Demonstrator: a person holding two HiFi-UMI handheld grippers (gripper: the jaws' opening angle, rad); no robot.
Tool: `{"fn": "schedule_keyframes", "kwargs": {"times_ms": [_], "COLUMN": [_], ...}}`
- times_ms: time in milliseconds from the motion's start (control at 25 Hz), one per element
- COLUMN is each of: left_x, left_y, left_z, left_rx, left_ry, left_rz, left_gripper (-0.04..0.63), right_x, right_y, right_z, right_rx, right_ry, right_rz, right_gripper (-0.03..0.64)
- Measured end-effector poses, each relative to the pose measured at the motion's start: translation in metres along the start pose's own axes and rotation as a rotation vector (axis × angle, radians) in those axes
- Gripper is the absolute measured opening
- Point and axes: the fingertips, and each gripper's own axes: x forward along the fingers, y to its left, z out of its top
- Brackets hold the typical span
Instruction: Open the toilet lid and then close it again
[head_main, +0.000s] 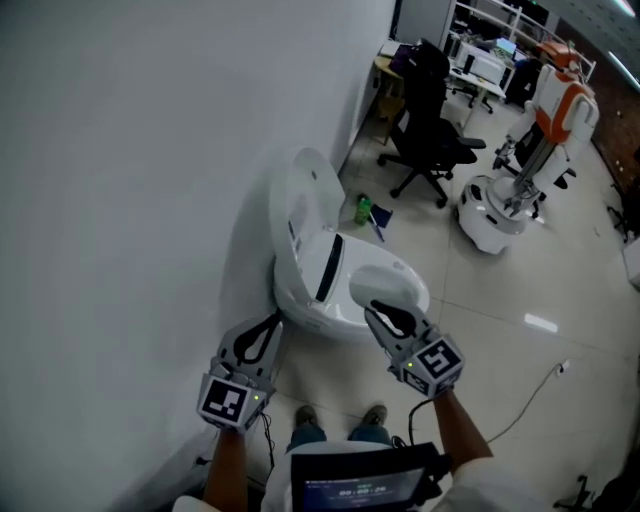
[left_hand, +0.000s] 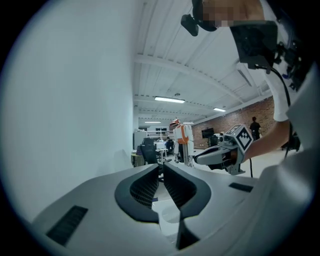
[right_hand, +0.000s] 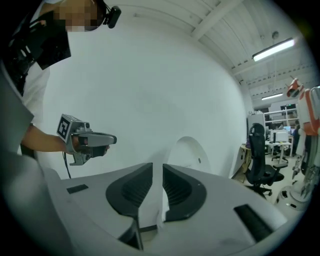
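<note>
A white toilet (head_main: 305, 290) stands against the wall, with its lid (head_main: 308, 185) raised upright; the lid (right_hand: 190, 155) also shows as a white oval in the right gripper view. My left gripper (head_main: 268, 330) hangs at the toilet's near left corner, its jaws together at the tips and nothing in them (left_hand: 161, 167). My right gripper (head_main: 380, 313) hovers over the near end of the bowl (head_main: 395, 285). A narrow slit shows between its jaws (right_hand: 157, 167), and that slit is empty. Neither gripper touches the toilet.
The white wall (head_main: 130, 200) runs along the left. Past the toilet lie a green bottle (head_main: 363, 209) and a black office chair (head_main: 430, 130). A white and orange robot (head_main: 520, 170) stands at the right. A cable (head_main: 530, 400) crosses the tiled floor. The person's shoes (head_main: 340, 418) are in front of the toilet.
</note>
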Motion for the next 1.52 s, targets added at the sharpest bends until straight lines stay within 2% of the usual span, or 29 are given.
{"fn": "schedule_keyframes", "kwargs": {"times_ms": [160, 280, 440, 800, 1000, 1040, 1160, 1520], "left_x": [-0.006, -0.015, -0.020, -0.020, -0.013, -0.014, -0.016, -0.019], "left_y": [-0.028, -0.038, -0.048, -0.054, -0.049, -0.049, -0.048, -0.032], "left_z": [-0.016, -0.034, -0.041, -0.041, -0.065, -0.062, -0.057, -0.048], "left_rx": [-0.043, -0.085, -0.081, -0.064, -0.132, -0.136, -0.106, -0.138], "left_ry": [0.039, 0.098, 0.114, 0.118, 0.140, 0.137, 0.137, 0.091], "left_rz": [-0.028, -0.039, -0.057, -0.056, -0.079, -0.082, -0.084, -0.017], "left_gripper": [0.021, 0.021, 0.021, 0.021, 0.021, 0.041, 0.041, 0.041], "right_x": [-0.058, -0.087, -0.102, -0.100, -0.092, -0.090, -0.085, -0.069], "right_y": [0.009, 0.004, 0.002, 0.016, 0.016, 0.017, 0.019, 0.016], "right_z": [-0.001, -0.017, -0.027, -0.031, -0.042, -0.043, -0.038, -0.031], "right_rx": [-0.023, -0.021, -0.017, -0.028, 0.036, 0.038, 0.026, 0.036], "right_ry": [-0.055, -0.040, -0.026, -0.018, 0.007, 0.011, -0.002, 0.007], "right_rz": [-0.073, -0.110, -0.121, -0.099, -0.094, -0.090, -0.085, -0.080], "right_gripper": [0.064, 0.064, 0.064, 0.064, 0.064, 0.064, 0.064, 0.064]}}
